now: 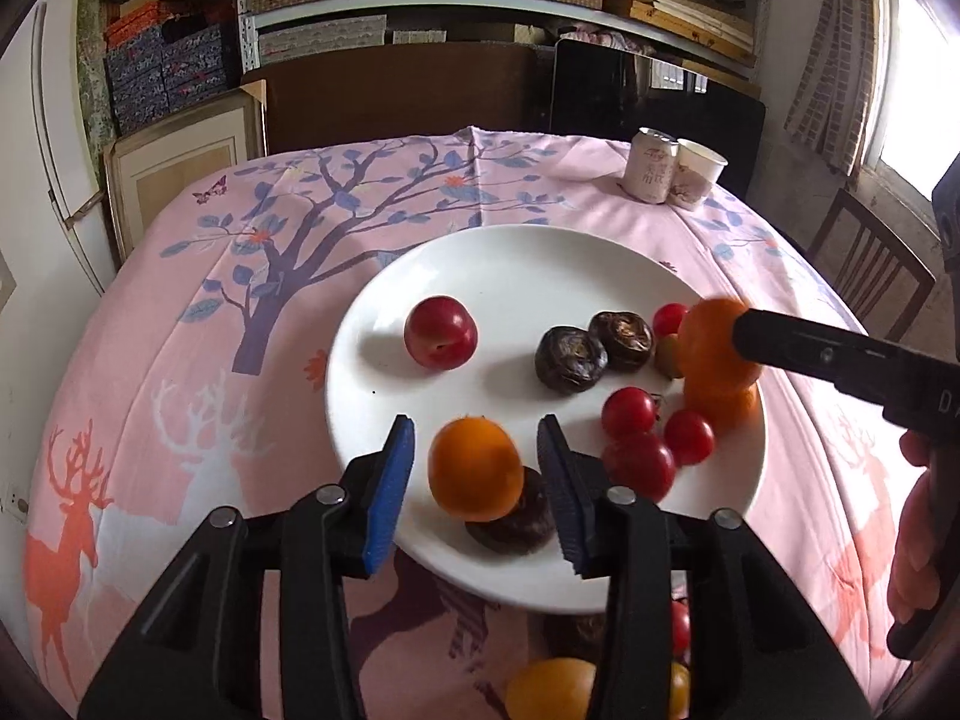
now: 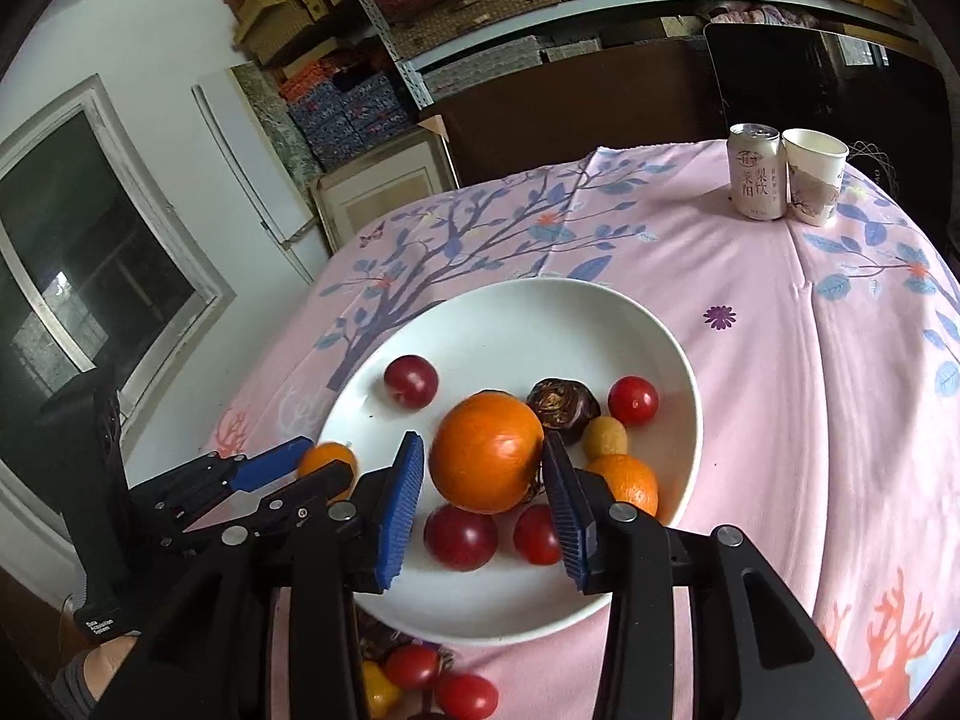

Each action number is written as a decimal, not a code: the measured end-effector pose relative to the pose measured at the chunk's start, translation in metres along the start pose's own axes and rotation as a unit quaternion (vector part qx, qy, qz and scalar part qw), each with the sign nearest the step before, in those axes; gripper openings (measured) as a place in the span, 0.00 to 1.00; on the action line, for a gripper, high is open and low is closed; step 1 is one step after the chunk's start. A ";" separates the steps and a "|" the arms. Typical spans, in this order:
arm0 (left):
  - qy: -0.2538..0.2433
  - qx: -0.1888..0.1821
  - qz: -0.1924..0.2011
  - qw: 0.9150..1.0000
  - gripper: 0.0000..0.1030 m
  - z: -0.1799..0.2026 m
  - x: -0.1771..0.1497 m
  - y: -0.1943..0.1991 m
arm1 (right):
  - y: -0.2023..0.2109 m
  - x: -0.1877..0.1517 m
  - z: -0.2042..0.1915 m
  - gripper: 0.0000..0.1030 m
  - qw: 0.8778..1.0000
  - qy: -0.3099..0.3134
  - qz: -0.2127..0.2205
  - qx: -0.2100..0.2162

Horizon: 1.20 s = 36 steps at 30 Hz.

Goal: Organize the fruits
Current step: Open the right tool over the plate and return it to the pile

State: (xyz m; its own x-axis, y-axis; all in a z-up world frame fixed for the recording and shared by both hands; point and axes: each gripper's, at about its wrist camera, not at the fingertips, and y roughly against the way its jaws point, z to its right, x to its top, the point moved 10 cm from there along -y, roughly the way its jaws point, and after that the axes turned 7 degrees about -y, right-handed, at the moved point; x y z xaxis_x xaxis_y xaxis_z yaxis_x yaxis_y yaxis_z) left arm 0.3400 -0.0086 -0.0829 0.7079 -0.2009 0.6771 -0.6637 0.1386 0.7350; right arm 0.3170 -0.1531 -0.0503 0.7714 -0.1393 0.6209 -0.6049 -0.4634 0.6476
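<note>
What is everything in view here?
plate: one, white, middle of tablecloth
tablecloth: one, pink tree print, over table
oranges: three, orange, one on plate, one between each gripper's pads
red plum: one, dark red, plate's left
small red fruits: four, red, plate's right
dark brown fruits: three, brown, on plate
greenish fruit: one, yellow-green, on plate
loose fruits: several, red and yellow, cloth's near edge
can: one, pale, far corner
paper cup: one, white, beside can
left gripper: one, black with blue pads, open around an orange
right gripper: one, black with blue pads, around an orange, contact unclear
hand: one, holding right gripper
</note>
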 end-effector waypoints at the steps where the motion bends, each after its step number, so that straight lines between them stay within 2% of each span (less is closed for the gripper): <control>1: 0.008 -0.006 0.004 1.000 0.48 -0.002 0.001 0.002 | 0.000 0.000 0.000 0.47 1.000 -0.001 0.004 -0.002; 2: 0.011 -0.012 0.012 1.000 0.50 -0.001 0.001 0.008 | 0.003 -0.001 0.000 0.50 1.000 -0.001 0.011 -0.004; 4: -0.006 -0.002 0.036 0.999 0.62 0.002 -0.003 0.027 | 0.014 -0.009 0.000 0.51 1.000 0.008 0.021 -0.005; 6: -0.031 0.005 0.049 0.998 0.66 0.010 -0.014 0.047 | 0.026 -0.023 0.001 0.51 1.000 0.018 0.024 -0.007; 9: -0.069 0.003 0.046 0.997 0.67 0.027 -0.046 0.070 | 0.043 -0.053 0.009 0.55 1.000 0.019 0.021 0.001; 12: -0.101 -0.004 0.030 0.994 0.67 0.045 -0.086 0.085 | 0.059 -0.089 0.019 0.56 0.999 0.024 0.024 -0.010; 16: -0.110 -0.028 0.010 0.994 0.67 0.065 -0.132 0.100 | 0.070 -0.124 0.036 0.56 1.000 0.003 0.021 -0.014; 19: -0.124 -0.035 0.002 0.992 0.67 0.082 -0.156 0.106 | 0.076 -0.132 0.047 0.57 0.999 -0.021 0.023 -0.008; 20: -0.132 -0.031 0.003 0.991 0.67 0.088 -0.161 0.107 | 0.078 -0.130 0.049 0.60 0.999 -0.029 0.029 -0.004; 22: -0.138 -0.025 -0.001 0.990 0.67 0.096 -0.167 0.104 | 0.078 -0.130 0.055 0.61 0.999 -0.041 0.031 -0.003; 24: -0.132 -0.035 -0.012 0.991 0.67 0.103 -0.171 0.099 | 0.078 -0.129 0.055 0.61 0.998 -0.044 0.036 -0.002; 26: -0.138 -0.034 -0.013 0.990 0.63 0.111 -0.171 0.093 | 0.080 -0.130 0.052 0.61 0.998 -0.037 0.042 0.000; 28: -0.143 -0.035 -0.019 0.989 0.37 0.118 -0.172 0.085 | 0.082 -0.131 0.051 0.61 0.998 -0.031 0.046 -0.001; 32: -0.131 -0.066 -0.005 0.989 0.35 0.123 -0.169 0.087 | 0.082 -0.132 0.050 0.61 0.999 -0.022 0.048 -0.006; 36: -0.115 -0.059 0.020 0.991 0.35 0.110 -0.161 0.104 | 0.076 -0.141 0.035 0.61 1.000 0.015 0.022 0.007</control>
State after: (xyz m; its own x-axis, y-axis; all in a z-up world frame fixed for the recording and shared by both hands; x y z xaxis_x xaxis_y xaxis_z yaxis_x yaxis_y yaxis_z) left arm 0.1302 -0.0689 -0.1188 0.5985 -0.4072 0.6899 -0.6475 0.2614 0.7159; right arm 0.1690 -0.1992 -0.1041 0.7378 -0.1339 0.6617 -0.6352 -0.4696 0.6132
